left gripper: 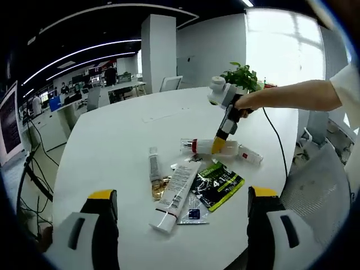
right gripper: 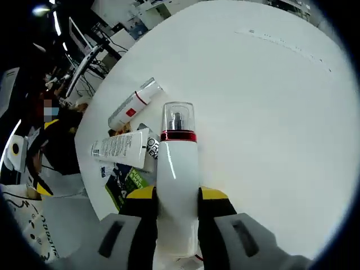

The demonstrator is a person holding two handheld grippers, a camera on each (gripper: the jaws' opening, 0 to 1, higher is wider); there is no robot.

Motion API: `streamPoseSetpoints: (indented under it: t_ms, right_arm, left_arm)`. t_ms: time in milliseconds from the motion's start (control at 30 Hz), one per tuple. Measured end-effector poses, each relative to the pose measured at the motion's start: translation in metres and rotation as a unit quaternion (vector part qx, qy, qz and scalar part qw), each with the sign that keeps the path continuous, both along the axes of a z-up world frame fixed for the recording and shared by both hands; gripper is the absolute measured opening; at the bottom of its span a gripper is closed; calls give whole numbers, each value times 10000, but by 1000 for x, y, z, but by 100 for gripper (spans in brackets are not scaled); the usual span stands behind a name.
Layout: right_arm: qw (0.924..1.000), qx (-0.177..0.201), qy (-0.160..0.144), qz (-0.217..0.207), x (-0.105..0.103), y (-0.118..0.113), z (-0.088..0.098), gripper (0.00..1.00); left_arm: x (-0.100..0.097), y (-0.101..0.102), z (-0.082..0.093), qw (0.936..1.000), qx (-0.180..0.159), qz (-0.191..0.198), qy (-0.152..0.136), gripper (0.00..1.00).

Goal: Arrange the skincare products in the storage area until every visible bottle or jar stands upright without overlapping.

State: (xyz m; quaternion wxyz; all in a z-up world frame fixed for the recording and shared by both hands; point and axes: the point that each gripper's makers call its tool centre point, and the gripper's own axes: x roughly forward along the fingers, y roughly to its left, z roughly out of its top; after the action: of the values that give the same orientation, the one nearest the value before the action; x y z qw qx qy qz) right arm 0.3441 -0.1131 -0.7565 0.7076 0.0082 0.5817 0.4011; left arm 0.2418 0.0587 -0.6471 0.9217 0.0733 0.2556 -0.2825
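Note:
A white bottle with a red ring and a clear cap sits between the jaws of my right gripper, which is shut on its body. In the left gripper view that bottle lies sideways at table level under the right gripper, which a person's hand holds. A large white tube, a thin tube, an amber jar, a green sachet and a red-and-white tube lie flat nearby. My left gripper hovers open, short of the pile.
The round white table spreads wide beyond the pile, its bare top stretching ahead of the bottle. A small blue packet lies by the large tube. A potted plant stands at the far edge. A mesh chair is at the right.

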Motion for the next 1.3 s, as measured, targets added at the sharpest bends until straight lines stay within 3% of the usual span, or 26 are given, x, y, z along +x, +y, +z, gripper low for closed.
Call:
streamPoseSetpoints:
  t_ms: [133, 300, 400, 567, 867, 933, 1000, 1100, 1200, 1300]
  right_arm:
    - [9988, 322, 190, -315, -5, -2, -3, 25]
    - [9944, 713, 380, -676, -12, -2, 0, 25]
    - [9897, 986, 539, -885, -18, -1, 2, 25]
    - [9821, 1331, 693, -1141, -25, 3, 4, 25]
    - [9569, 2213, 885, -1657, -35, 12, 19, 25]
    - [9549, 2297, 839, -1684, -37, 13, 22, 25]
    - [9542, 2357, 783, -1667, -40, 16, 25, 26]
    - [9531, 2447, 697, -1641, -44, 19, 30, 26]
    - [9507, 2574, 576, -1631, -48, 25, 36, 26]
    - [9466, 2747, 527, -1604, -53, 31, 43, 26]
  left_arm:
    - [5, -1, -6, 9987, 427, -269, -112, 85]
    - [9, -13, -5, 9988, 144, -465, -13, 84]
    - [13, -17, -7, 9973, 207, -691, -100, 83]
    - [14, -27, -13, 9954, 131, -952, 24, 83]
    - [21, -39, -20, 9923, -595, -999, 429, 84]
    - [23, -42, -19, 9908, -771, -992, 502, 84]
    - [23, -49, -15, 9862, -1186, -969, 630, 84]
    - [27, -53, -12, 9833, -1415, -997, 569, 85]
    - [25, -60, -14, 9777, -1705, -888, 851, 84]
    - [29, -65, -12, 9737, -1912, -916, 832, 82]
